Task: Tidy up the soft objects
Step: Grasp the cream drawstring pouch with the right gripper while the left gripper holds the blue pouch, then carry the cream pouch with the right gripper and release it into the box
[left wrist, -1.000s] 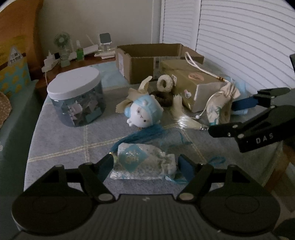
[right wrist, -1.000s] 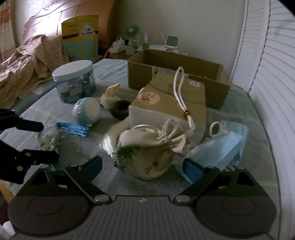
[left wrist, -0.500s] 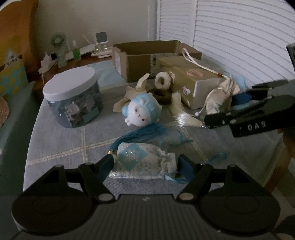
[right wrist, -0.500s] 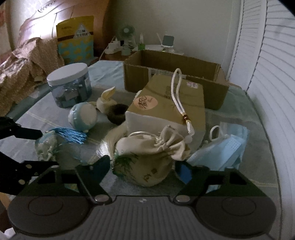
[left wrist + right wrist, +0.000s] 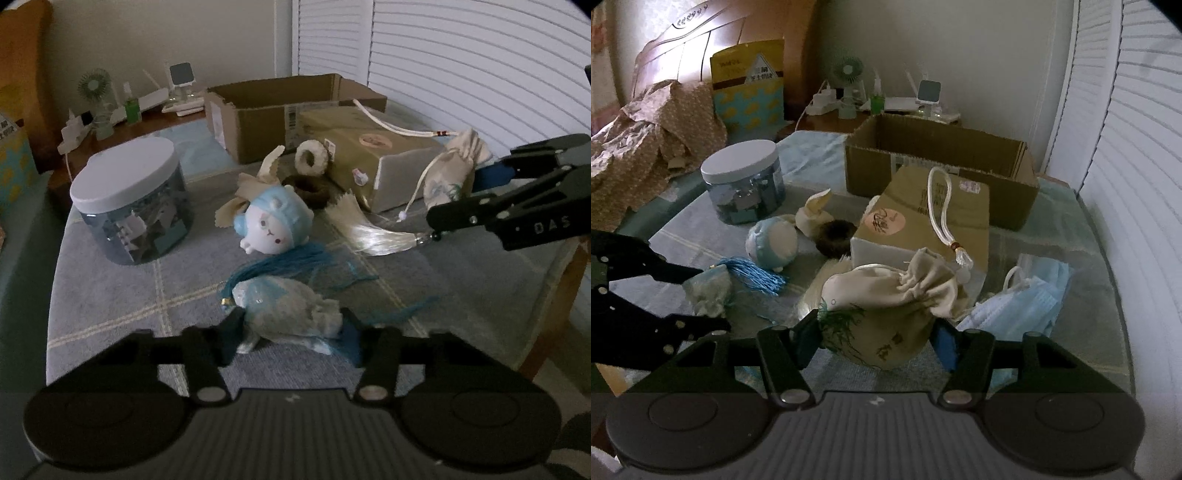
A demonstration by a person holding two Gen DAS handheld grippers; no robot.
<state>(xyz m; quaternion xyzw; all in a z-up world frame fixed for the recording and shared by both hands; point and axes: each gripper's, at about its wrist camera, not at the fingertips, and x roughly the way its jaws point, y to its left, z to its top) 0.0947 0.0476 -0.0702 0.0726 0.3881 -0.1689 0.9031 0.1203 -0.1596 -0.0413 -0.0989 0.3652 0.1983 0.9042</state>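
Pouches sit in both your tools. Your left gripper (image 5: 291,325) pinches the pale blue sachet (image 5: 284,310) near the front edge of the table (image 5: 110,295), its blue tassel (image 5: 280,264) trailing back toward the plush toy (image 5: 273,227). Your right gripper (image 5: 875,339) has closed on the cream drawstring pouch (image 5: 886,310), which is pressed against the front face of the closed kraft box (image 5: 923,214), nearer the right edge.

Room is tight around the cream pouch: the kraft box stands just behind it, and the stack of face masks (image 5: 1027,306) lies just to its right, toward the right edge. The sachet has open cloth to its left, up to the white-lidded jar (image 5: 133,203) at the left edge. Between your two tools lies a pale tassel (image 5: 373,232).

The open cardboard box (image 5: 938,173) stands at the far edge behind the kraft box. Two hair scrunchies (image 5: 310,173) lie just beside the plush.

Both tools reach in low from the front edge, fingers pointing toward the far edge, well apart from each other.
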